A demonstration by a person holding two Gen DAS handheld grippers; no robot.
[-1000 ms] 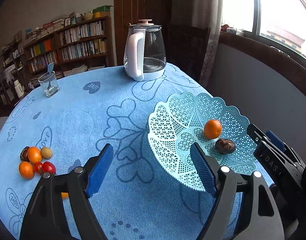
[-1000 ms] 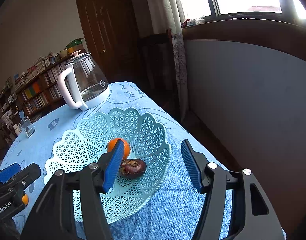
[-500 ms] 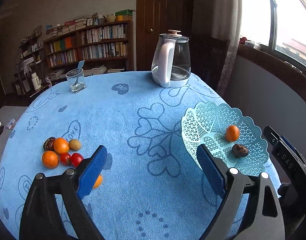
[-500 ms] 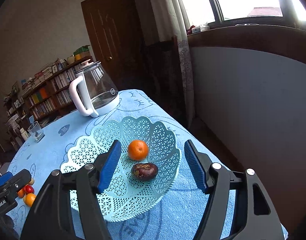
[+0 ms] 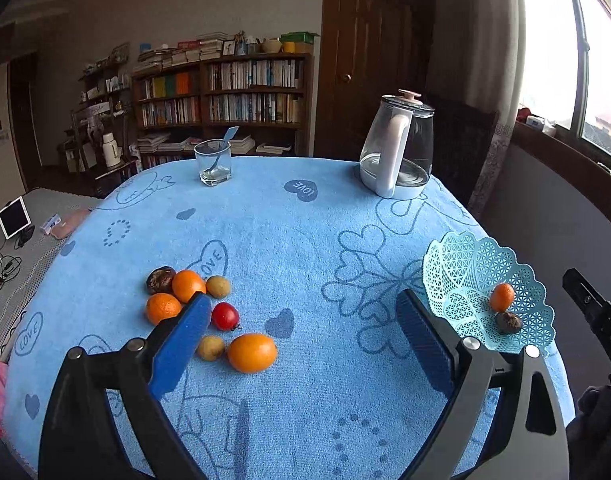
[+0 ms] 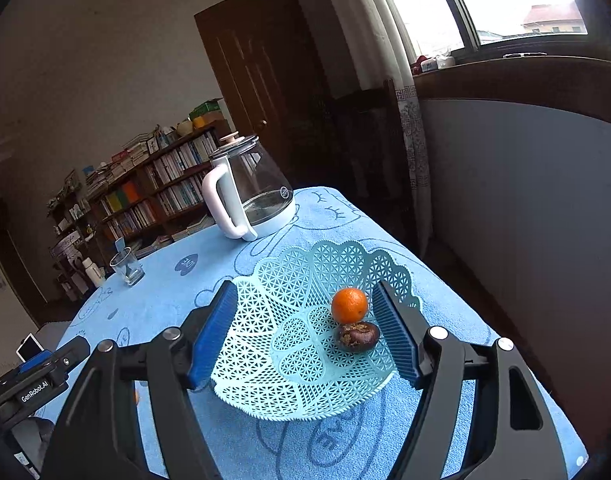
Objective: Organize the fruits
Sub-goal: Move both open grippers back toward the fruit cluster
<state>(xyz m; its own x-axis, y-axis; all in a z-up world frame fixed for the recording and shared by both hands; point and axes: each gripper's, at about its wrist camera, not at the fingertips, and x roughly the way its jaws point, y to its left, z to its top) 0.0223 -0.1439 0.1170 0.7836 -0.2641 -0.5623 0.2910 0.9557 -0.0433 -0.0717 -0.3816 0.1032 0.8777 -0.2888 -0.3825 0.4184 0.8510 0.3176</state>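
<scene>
The room is a study with a wooden bookshelf [image 5: 221,92] along the far wall, and a round table under a light blue towel-like tablecloth with heart drawings [image 5: 289,240] stands in front of it. A second ago the left gripper [image 5: 301,336] looked mostly at the turquoise plastic lattice fruit basket [image 5: 465,264]; now it has swung away from the basket toward the loose fruits, so the whole pile is in its view. Its blue pads are spread wide and hold nothing. Well apart from the basket, on the far side of the cloth from it, lie a large smooth orange [image 5: 252,352], a small red tomato-like fruit [image 5: 225,316], two small yellowish round fruits [image 5: 210,347], two more oranges [image 5: 187,285] and one dark wrinkled fruit [image 5: 160,279]. The right gripper [image 6: 309,336] has come slightly nearer to the basket and hovers over it, also spread and empty. Inside the basket rest one small orange [image 6: 348,305] and a dark brown wrinkled fruit [image 6: 357,336], touching each other. I judge that two fruits are done and the left gripper prepares the next pick, probably the large orange just beside its pad. A glass kettle with a white handle [image 5: 397,148] and a drinking glass with a spoon [image 5: 213,162] stand beyond the basket.
</scene>
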